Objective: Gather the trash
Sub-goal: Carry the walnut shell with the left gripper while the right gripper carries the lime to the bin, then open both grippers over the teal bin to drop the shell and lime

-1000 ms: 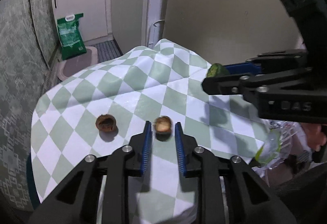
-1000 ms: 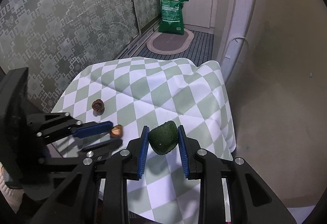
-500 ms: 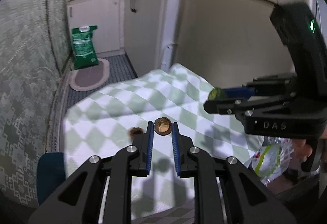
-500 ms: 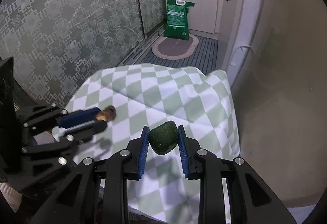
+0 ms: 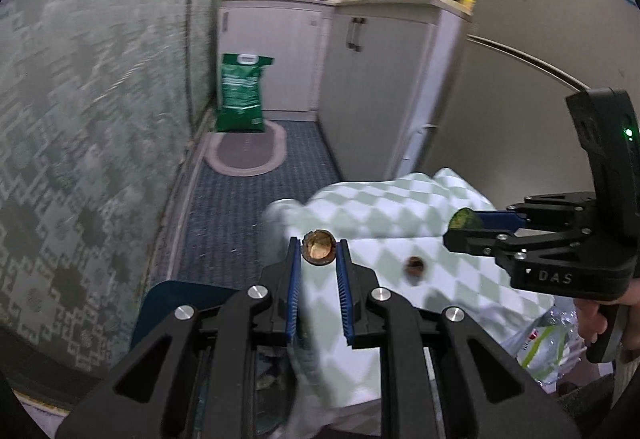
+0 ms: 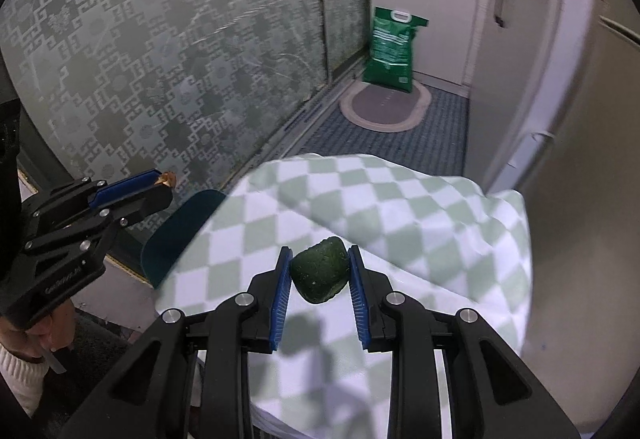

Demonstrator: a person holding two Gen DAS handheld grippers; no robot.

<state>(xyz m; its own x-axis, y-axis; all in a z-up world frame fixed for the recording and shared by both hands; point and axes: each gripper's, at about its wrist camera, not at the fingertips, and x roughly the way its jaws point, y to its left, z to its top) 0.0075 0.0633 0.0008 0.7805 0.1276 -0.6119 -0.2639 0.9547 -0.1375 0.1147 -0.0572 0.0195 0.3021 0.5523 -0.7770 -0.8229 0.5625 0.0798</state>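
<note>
My left gripper [image 5: 319, 249] is shut on a brown nutshell half [image 5: 318, 247] and holds it above the table's left edge; it also shows at the left of the right wrist view [image 6: 162, 183]. My right gripper [image 6: 319, 271] is shut on a dark green peel chunk [image 6: 319, 271], held above the green-and-white checked tablecloth [image 6: 400, 207]; it also shows in the left wrist view [image 5: 464, 221]. A second brown nutshell [image 5: 415, 265] lies on the cloth.
A dark blue bin rim [image 5: 176, 303] sits beside the table's left edge, also in the right wrist view [image 6: 176, 227]. A clear plastic bag [image 5: 548, 339] hangs at the right. A green sack [image 6: 394, 51] and oval mat [image 6: 384, 107] lie on the floor by white cabinets.
My left gripper closed on the nutshell on the cloth, lifted it and swung it left toward the table edge. My right gripper kept hold of the green chunk.
</note>
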